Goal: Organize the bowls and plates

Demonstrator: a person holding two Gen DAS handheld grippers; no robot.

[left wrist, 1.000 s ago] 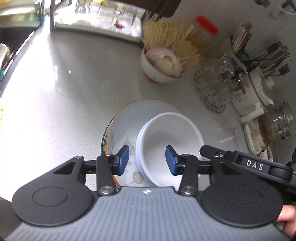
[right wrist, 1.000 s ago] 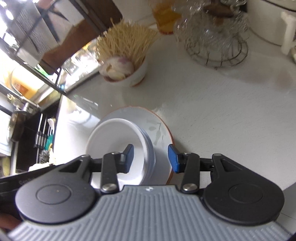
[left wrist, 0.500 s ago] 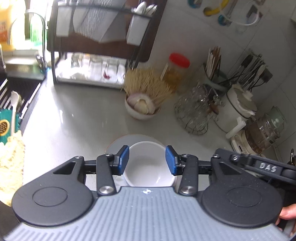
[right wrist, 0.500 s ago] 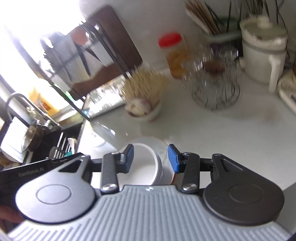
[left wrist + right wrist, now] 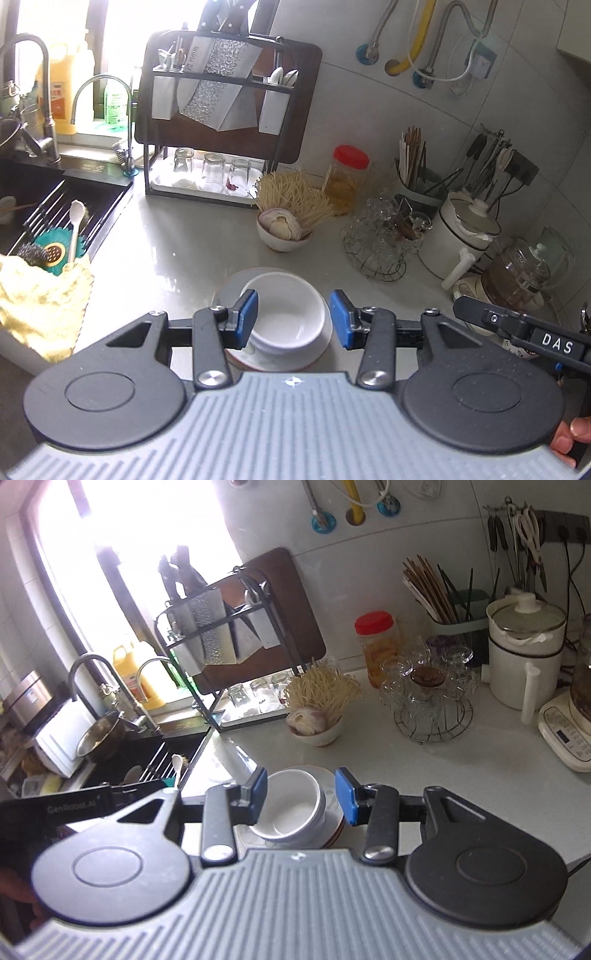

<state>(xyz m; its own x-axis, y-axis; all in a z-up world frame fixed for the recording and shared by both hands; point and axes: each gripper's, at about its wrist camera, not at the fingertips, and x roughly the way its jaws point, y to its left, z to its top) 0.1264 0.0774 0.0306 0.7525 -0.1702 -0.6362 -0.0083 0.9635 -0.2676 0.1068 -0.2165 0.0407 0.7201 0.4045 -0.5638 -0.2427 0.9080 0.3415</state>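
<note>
Stacked white bowls [image 5: 290,314] sit inside a wide orange-rimmed plate [image 5: 236,291] on the grey counter. They show in the right wrist view too, the bowls [image 5: 291,808] on the plate [image 5: 334,829]. My left gripper [image 5: 293,319] is open and empty, held well above the stack. My right gripper [image 5: 301,797] is open and empty, also high above it. Neither touches the dishes. The near edge of the plate is hidden behind the gripper bodies.
Behind the stack stands a bowl of garlic and noodles [image 5: 286,230], a wire rack of glasses [image 5: 384,236], a red-lidded jar [image 5: 345,177], a white pot [image 5: 463,236] and a blender [image 5: 517,273]. A knife and glass rack [image 5: 221,122] is at the back. The sink [image 5: 48,210] lies left.
Both grippers have risen and drawn back from the bowls and plate, so the stack looks smaller and much more of the kitchen shows. Both stayed open and empty.
</note>
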